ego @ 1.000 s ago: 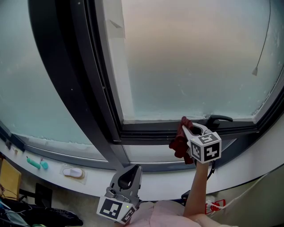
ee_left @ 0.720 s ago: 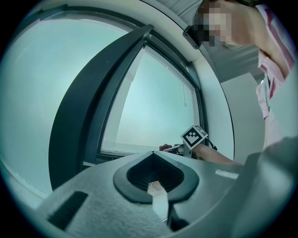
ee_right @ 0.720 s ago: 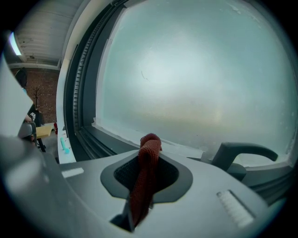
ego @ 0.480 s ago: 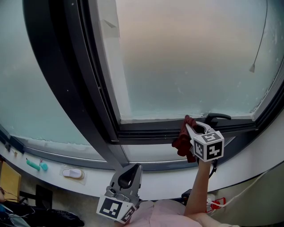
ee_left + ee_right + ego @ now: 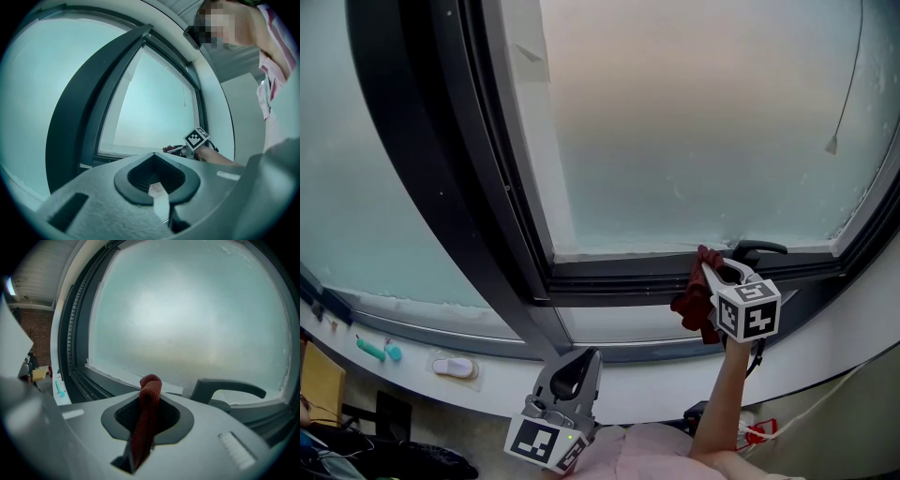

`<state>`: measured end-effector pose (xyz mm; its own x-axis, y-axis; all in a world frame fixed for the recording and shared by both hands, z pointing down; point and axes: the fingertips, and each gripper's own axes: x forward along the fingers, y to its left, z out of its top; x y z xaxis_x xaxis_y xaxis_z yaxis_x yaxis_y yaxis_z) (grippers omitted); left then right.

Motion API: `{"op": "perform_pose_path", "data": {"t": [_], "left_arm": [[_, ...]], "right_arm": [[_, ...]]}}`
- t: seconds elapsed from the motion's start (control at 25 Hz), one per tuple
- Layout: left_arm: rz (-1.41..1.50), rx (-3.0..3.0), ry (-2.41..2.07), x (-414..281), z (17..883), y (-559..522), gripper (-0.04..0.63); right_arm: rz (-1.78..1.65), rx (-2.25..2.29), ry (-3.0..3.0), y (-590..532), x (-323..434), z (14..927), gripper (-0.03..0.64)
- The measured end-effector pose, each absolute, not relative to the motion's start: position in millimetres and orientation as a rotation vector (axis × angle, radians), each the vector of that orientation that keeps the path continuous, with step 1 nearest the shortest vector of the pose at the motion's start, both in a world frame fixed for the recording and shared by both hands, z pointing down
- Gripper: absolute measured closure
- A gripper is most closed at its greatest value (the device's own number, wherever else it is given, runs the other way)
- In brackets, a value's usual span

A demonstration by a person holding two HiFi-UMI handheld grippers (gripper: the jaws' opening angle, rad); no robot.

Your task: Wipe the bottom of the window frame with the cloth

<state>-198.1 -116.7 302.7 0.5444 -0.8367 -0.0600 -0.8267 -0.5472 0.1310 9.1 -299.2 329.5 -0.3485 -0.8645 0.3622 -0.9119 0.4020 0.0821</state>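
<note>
Cloth (image 5: 692, 298): dark red, pinched in the right gripper (image 5: 711, 271), jaws clamped on it. In the right gripper view a folded loop sticks out past the tips, and the rest runs back through the pads. In the head view the loose end hangs on the gripper's left side.

It sits at the bottom rail of the window frame (image 5: 619, 278), right part, just left of the black handle (image 5: 758, 249). Can't tell if the cloth touches the rail, since the gripper body covers that spot.

Left gripper (image 5: 574, 364): low and near, well apart from the frame, jaws together, nothing between them.

Frosted glass (image 5: 694, 122) hides everything beyond it. On the white sill (image 5: 502, 389) at far left are a teal item (image 5: 371, 347) and a white item (image 5: 453, 365), both too small to identify.
</note>
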Motion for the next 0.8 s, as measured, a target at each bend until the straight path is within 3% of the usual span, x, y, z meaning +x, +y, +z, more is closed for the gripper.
{"op": "perform_pose_path", "data": {"t": [0.6,0.8], "left_arm": [[-0.192,2.673,-1.481,-203.0,299.8,-109.4,0.595],[-0.19,2.651,-1.515,-214.1,301.2,-104.3,0.595]], "right_arm": [[0.089,1.59,-2.269,-298.4,8.0,326.2,0.557],[0.103,1.572,-2.512,-281.3,-23.0,296.0,0.557]]}}
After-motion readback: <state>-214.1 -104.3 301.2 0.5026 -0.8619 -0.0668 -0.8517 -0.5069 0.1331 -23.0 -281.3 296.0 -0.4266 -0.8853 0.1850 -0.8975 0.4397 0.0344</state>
